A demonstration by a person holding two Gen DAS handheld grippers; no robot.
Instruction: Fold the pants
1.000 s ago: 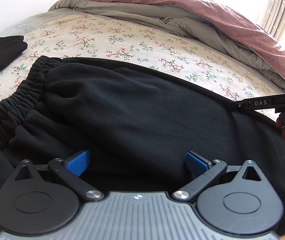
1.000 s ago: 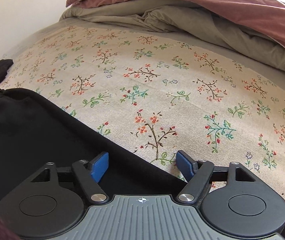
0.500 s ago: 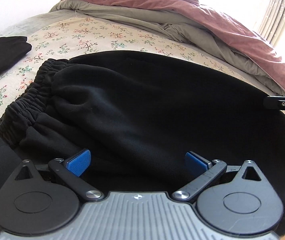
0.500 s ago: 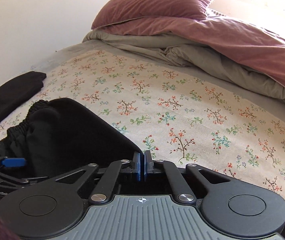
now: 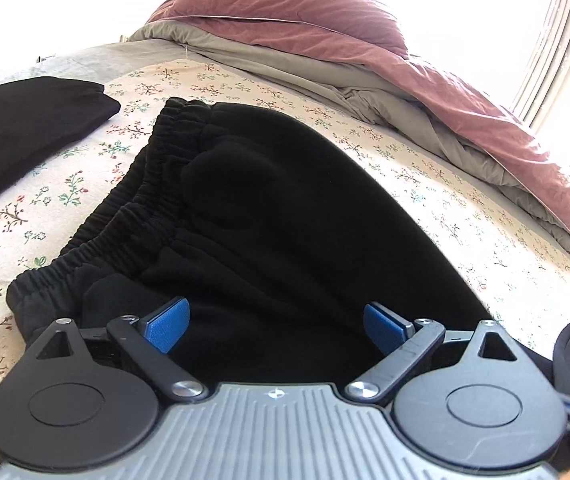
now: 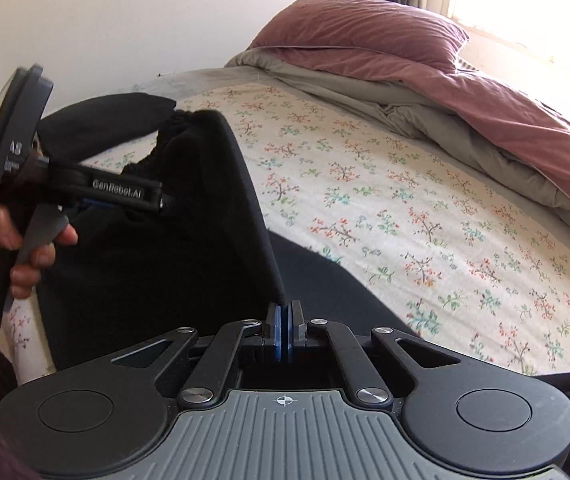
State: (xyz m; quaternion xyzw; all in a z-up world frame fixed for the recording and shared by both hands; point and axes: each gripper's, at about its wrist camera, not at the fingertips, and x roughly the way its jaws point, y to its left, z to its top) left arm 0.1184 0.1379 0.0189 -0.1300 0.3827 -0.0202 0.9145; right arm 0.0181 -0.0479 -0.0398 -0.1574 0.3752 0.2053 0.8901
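Our right gripper (image 6: 284,330) clamps the pants' (image 5: 285,216) edge, lifted off the bed (image 6: 425,208); our left gripper (image 5: 275,324) gapes, unclenched, over the pants lying mid-bed, below the pillow (image 5: 285,4).

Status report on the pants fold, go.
Right hand-held gripper shut on pants edge, lifting it. Left hand-held gripper open above pants. Second dark garment lies apart on sheet; nothing blocking.

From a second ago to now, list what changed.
The right tongs closed on the edge of the black fleece pants and drew it up and over toward the elastic waistband. The left tongs stayed open; the floral bedsheet is unchanged.
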